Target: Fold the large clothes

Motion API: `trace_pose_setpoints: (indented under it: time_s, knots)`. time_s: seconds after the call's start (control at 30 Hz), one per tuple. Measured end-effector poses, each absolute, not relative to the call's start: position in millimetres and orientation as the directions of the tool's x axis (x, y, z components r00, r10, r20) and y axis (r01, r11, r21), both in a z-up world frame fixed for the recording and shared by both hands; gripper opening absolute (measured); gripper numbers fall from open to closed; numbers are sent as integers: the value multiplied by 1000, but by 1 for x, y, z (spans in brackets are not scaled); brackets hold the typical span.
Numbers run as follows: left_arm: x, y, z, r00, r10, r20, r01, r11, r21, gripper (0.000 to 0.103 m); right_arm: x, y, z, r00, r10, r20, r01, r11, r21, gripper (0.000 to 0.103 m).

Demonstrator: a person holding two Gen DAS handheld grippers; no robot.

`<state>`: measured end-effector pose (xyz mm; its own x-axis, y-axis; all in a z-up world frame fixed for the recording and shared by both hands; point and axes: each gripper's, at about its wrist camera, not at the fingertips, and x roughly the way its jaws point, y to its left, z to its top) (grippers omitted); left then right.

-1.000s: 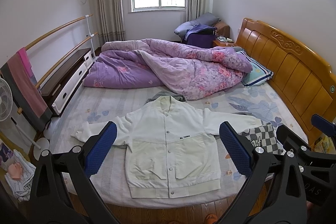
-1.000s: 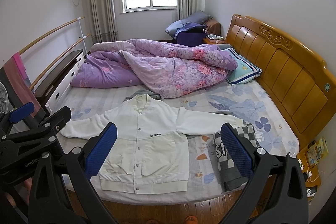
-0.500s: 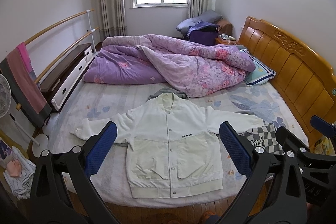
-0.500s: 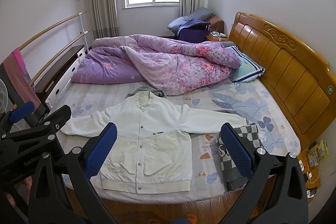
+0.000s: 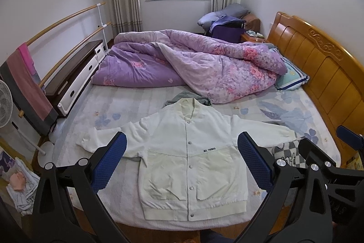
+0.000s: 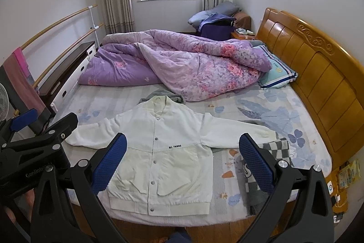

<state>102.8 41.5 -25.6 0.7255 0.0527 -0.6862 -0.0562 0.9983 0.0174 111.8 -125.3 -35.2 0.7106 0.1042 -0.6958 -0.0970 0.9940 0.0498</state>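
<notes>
A white snap-front jacket (image 5: 188, 152) (image 6: 163, 149) lies flat and face up near the front edge of the bed, both sleeves spread out sideways, collar toward the quilt. My left gripper (image 5: 182, 165) hangs open above and in front of the jacket, holding nothing. My right gripper (image 6: 183, 165) is open too, held back from the bed with empty jaws. In the left wrist view the right gripper's black frame shows at the right edge. The left gripper's frame appears at the left edge of the right wrist view.
A rumpled purple floral quilt (image 5: 191, 60) covers the far half of the bed. A checkered grey cloth (image 6: 268, 165) lies under the jacket's right cuff. A wooden headboard (image 5: 323, 74) runs along the right. A fan (image 5: 4, 106) and towel rail stand at the left.
Both grippers have tilted slightly, so the jacket and bed sit a little lower in both views. The jacket has not moved and both jaws stay open.
</notes>
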Motion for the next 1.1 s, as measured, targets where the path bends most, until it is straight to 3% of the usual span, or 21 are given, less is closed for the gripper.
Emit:
trace_pose_setpoints:
  time_s: [0.5, 0.87, 1.0, 1.03, 1.1]
  knots:
    - [228, 72, -72, 594, 147, -791, -144, 987, 76, 98, 243, -95, -85, 583, 249, -774, -237, 963, 131, 95]
    - [259, 200, -172, 438, 57, -897, -290, 953, -81, 98, 303, -4, -164, 408, 308, -859, -368, 917, 154, 95]
    - [266, 272, -225, 403, -46, -914, -309, 933, -184, 98, 320, 45, -204, 353, 307, -884, -371, 913, 169, 95]
    - [269, 293, -240, 395, -40, -918, -326, 928, -181, 98, 325, 57, -217, 325, 314, -892, -356, 914, 192, 92]
    - [272, 334, -268, 385, -18, -923, -362, 917, -169, 98, 335, 77, -239, 283, 312, -907, -321, 922, 217, 75]
